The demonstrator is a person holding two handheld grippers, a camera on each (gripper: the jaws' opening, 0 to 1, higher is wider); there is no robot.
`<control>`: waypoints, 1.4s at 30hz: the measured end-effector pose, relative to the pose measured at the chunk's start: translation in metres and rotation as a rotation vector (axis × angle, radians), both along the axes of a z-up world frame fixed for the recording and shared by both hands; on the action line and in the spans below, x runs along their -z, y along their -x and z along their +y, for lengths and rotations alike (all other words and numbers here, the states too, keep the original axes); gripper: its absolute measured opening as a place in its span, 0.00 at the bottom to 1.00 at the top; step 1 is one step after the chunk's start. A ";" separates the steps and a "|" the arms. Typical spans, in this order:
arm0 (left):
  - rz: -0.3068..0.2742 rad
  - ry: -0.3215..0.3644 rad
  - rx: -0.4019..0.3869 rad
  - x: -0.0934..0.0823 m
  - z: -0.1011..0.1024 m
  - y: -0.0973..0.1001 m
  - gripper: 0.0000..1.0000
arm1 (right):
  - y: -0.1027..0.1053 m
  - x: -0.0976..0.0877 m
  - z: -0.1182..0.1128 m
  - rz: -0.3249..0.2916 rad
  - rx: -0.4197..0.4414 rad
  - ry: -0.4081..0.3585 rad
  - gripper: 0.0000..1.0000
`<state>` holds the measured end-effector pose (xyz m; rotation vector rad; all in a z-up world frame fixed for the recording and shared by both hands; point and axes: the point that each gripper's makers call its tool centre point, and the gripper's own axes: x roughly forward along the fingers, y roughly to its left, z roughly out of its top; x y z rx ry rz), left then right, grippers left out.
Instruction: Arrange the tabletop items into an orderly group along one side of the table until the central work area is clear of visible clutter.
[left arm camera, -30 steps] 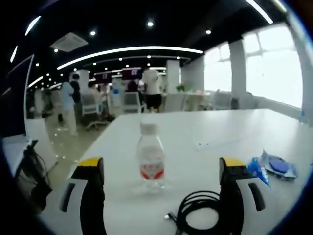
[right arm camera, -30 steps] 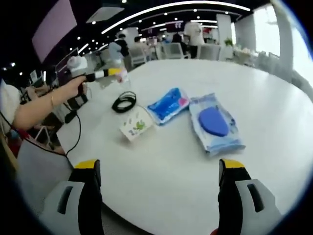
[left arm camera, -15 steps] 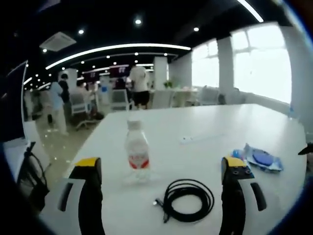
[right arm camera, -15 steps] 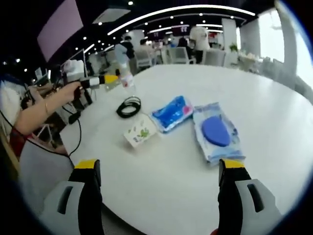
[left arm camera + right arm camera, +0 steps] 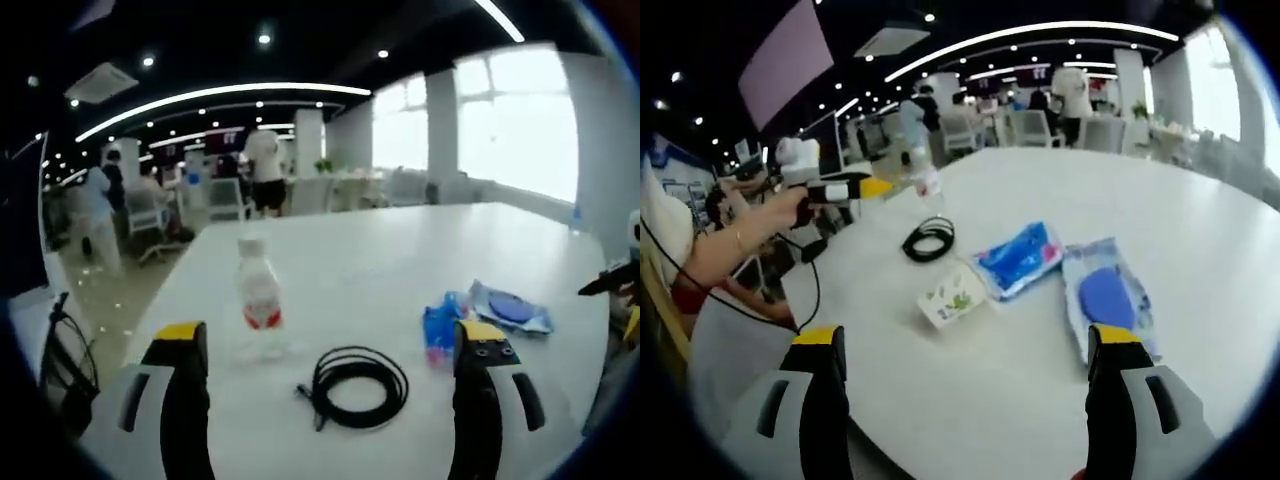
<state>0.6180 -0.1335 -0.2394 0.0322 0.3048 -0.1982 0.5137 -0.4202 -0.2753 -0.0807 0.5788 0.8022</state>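
A clear water bottle [image 5: 258,300] with a red label stands upright on the white table [image 5: 390,245], ahead of my open left gripper [image 5: 331,340]. A coiled black cable [image 5: 355,385] lies between its jaws, a little further on. A blue packet [image 5: 438,325] and a wipes pack [image 5: 510,308] lie to the right. In the right gripper view my open right gripper [image 5: 968,345] holds nothing, and beyond it lie a small white pack with green print [image 5: 953,296], the blue packet [image 5: 1020,258], the wipes pack [image 5: 1108,300], the cable [image 5: 930,238] and the bottle [image 5: 928,182]. A hand holds the left gripper [image 5: 845,190] near the bottle.
The table's near edge [image 5: 840,370] curves below the right gripper. Office chairs [image 5: 230,200] and several people [image 5: 262,165] stand far behind the table. A thin white cord [image 5: 370,270] lies mid-table. Cables hang at the left [image 5: 65,350]. The right gripper [image 5: 618,280] shows at the right edge.
The left gripper has drawn back from the bottle, bringing the whole cable coil and blue packet into its view. The right gripper's view has shifted slightly. Both grippers stay open.
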 end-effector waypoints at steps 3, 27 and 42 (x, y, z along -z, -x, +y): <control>0.002 0.002 0.031 0.000 -0.006 0.005 0.99 | -0.002 -0.001 0.006 -0.017 -0.032 0.002 1.00; 0.024 0.015 0.192 -0.004 -0.036 0.053 0.99 | -0.020 0.018 0.062 -0.086 -0.303 0.015 0.99; 0.053 0.026 0.205 0.003 -0.039 0.072 0.99 | -0.035 0.034 0.081 -0.118 -0.389 0.031 0.97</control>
